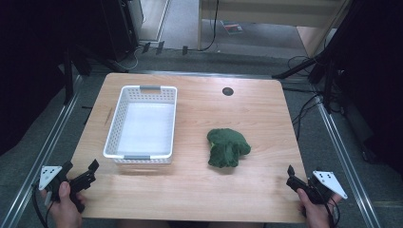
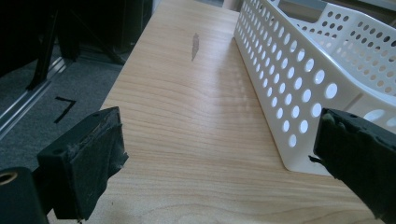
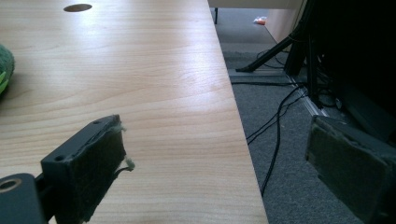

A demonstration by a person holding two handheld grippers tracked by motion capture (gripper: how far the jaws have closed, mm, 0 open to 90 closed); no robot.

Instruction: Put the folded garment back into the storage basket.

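Item: broccoli (image 1: 227,147), on bench (image 1: 199,190) just right of white basket (image 1: 142,122). My left hand-held gripper (image 1: 81,172) and right hand-held gripper (image 1: 291,176) both released, empty. Advice: I judged grasping the crown squarely best.

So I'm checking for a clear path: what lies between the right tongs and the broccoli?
Nothing: in the high view, bare wooden table runs from the right tongs, jaws open, to the broccoli.
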